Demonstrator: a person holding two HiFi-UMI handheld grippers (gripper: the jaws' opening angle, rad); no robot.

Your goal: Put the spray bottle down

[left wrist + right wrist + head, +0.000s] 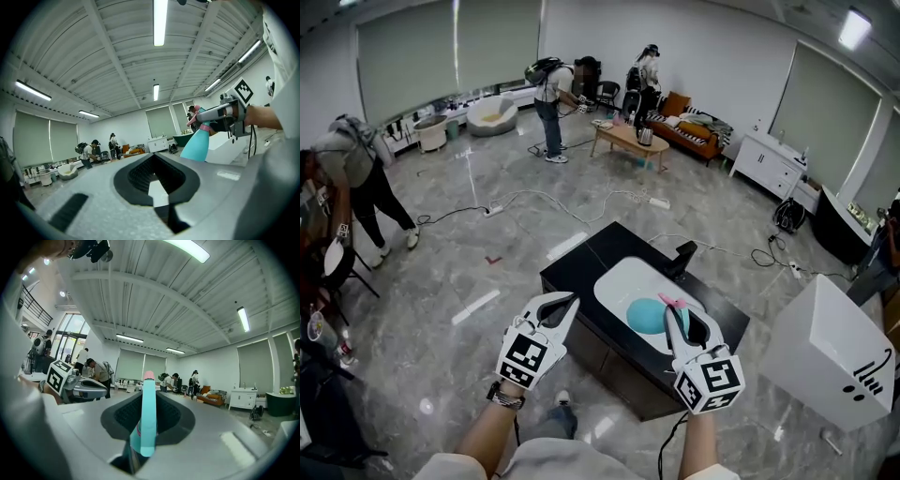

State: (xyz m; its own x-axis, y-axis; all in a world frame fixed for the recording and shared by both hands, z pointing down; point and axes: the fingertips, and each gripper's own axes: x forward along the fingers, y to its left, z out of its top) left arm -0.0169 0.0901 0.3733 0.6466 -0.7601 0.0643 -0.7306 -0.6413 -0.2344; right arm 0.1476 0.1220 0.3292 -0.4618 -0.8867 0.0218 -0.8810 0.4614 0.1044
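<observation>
- Grey polished floor runs through a big open room. Below and ahead of both pairs of jaws stands a black cabinet (577, 281) with a white basin (614, 281) sunk in its top.
- On the person's right, the right gripper (680, 317) has its jaws clamped on the head of the teal spray bottle (645, 317). In the right gripper view a narrow teal strip with a pink tip stands between them.
- Beside it, the left gripper (561, 307) is empty, its jaws apart with nothing between them. The bottle is well off to their right.
- Its body hangs below the right jaws and a little to their left, over the basin and seemingly clear of it.
- Its long axis is near upright but leaning: the neck is up at the jaws and the wide base is down, swung out to their left. The pink tip seems to point ahead along the jaws.
- With only the head pinched, the free body may swing.
- Letting go while the base is tilted, or on the basin's curved floor, would likely topple it.
- The slick head could also slip out of the jaws early.
</observation>
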